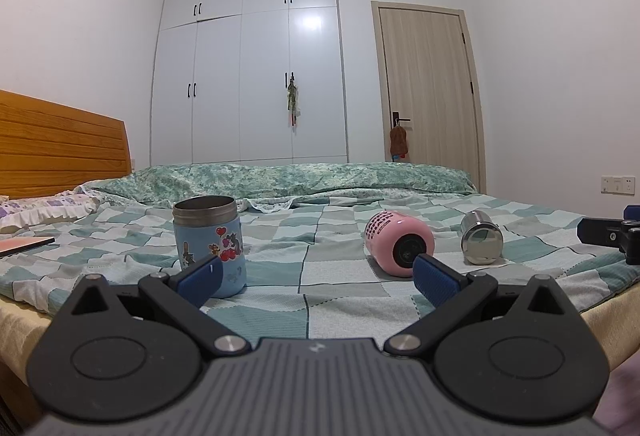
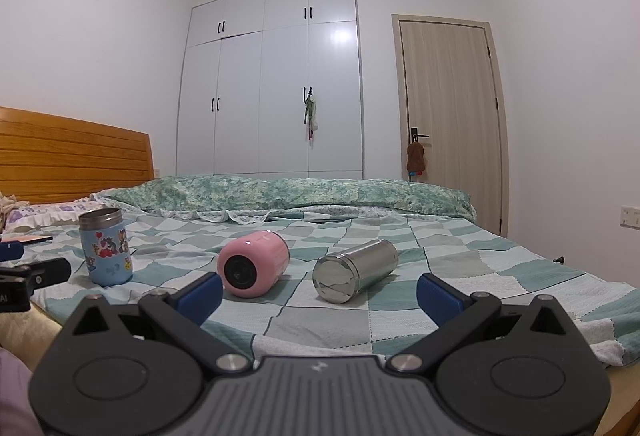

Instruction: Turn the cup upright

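Three cups are on the checked bedspread. A light blue cup with cartoon stickers (image 1: 210,246) (image 2: 105,246) stands upright, mouth up. A pink cup (image 1: 400,243) (image 2: 254,262) lies on its side, base toward me. A shiny steel cup (image 1: 481,242) (image 2: 354,270) also lies on its side, base toward me. My left gripper (image 1: 316,276) is open and empty, near the bed's front edge, its left finger in front of the blue cup. My right gripper (image 2: 320,292) is open and empty, in front of the pink and steel cups.
The bed (image 2: 480,276) has a wooden headboard (image 1: 60,144) at left, a folded green quilt (image 1: 280,180) at the back and a pillow (image 1: 44,208). A flat dark item (image 1: 24,246) lies at far left. A wardrobe (image 1: 248,76) and a door (image 1: 428,88) stand behind.
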Motion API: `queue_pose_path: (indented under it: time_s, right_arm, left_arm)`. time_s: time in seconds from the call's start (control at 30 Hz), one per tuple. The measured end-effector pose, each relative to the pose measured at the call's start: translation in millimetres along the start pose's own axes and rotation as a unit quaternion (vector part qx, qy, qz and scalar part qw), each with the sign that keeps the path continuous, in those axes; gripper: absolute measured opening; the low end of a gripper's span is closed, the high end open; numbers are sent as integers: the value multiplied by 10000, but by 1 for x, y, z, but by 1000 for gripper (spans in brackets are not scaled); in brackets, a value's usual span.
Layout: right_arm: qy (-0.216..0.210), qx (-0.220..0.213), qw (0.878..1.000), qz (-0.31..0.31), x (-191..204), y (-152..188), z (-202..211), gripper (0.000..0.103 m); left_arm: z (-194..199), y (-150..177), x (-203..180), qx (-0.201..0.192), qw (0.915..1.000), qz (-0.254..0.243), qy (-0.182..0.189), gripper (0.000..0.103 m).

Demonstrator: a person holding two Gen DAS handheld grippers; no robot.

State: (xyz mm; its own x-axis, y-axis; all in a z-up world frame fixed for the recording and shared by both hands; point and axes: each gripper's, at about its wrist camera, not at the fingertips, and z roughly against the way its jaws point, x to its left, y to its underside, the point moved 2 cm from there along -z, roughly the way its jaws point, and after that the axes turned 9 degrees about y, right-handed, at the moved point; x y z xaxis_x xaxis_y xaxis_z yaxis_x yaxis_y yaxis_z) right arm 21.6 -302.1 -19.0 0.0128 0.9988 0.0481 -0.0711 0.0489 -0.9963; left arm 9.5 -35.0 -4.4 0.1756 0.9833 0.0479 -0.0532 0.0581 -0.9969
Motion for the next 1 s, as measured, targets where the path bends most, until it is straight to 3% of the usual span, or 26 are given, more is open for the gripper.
queue_pose_path:
  time_s: [1.0]
  right_arm:
    - [19,3,10000,2,-1,1,0,103]
  left_arm:
    - [1,1,0,-7,10000,-9,30,103]
